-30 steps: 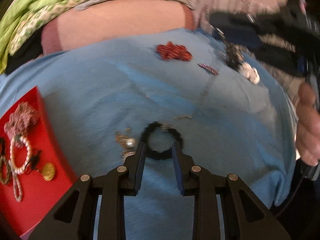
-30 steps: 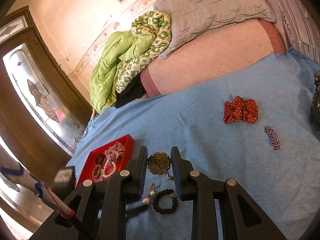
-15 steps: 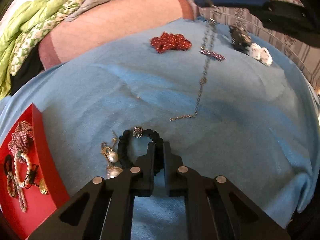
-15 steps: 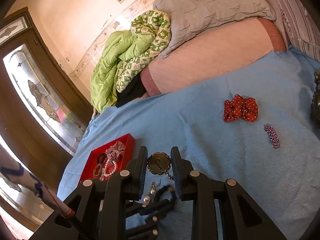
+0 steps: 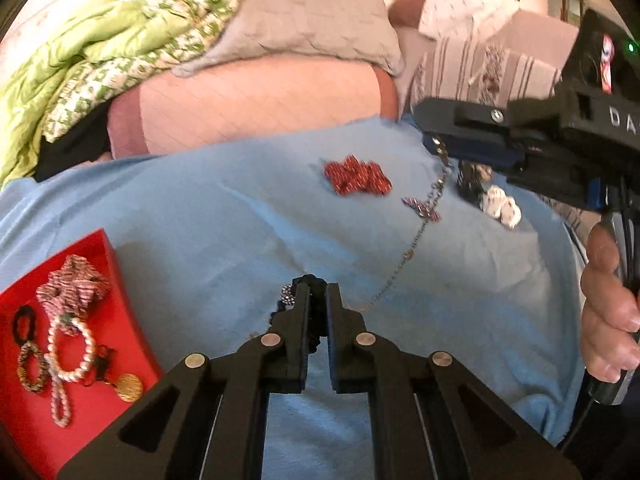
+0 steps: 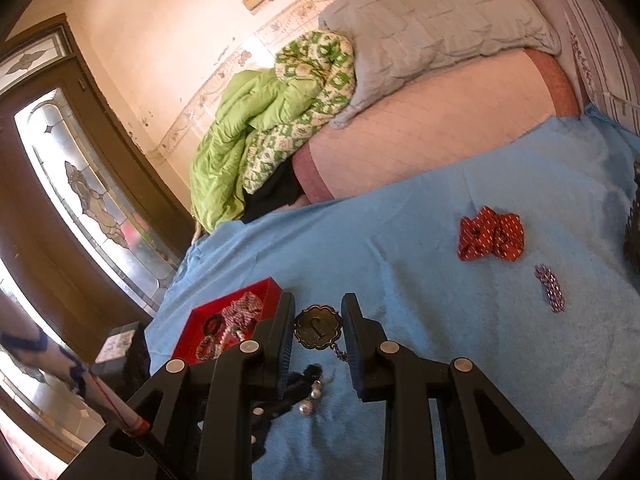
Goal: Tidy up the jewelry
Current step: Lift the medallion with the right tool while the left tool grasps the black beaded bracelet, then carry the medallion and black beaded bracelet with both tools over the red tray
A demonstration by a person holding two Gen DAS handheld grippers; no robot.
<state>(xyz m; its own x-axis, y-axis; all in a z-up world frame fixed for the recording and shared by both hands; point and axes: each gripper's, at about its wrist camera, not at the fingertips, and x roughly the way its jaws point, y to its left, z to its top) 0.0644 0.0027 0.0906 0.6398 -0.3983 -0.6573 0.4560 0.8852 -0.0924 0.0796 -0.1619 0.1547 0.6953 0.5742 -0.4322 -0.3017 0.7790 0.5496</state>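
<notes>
Holding the bracelet (image 5: 310, 312) in our nearly closed left gripper (image 5: 316, 300), lifted off the bed; the red tray (image 5: 24, 412) lies left of it, so we go left.

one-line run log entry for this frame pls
left gripper: shut on black bracelet | right gripper: shut on medallion necklace, chain hanging | red tray: part filled | red scrunchie: on blue cloth

Both grippers are black plastic. The left gripper (image 5: 317, 300) has round silver screws on its arms. The right gripper (image 6: 318, 326) has blue pads inside its fingers. The right hand (image 5: 608, 320) shows bare skin and pale nails.
</notes>
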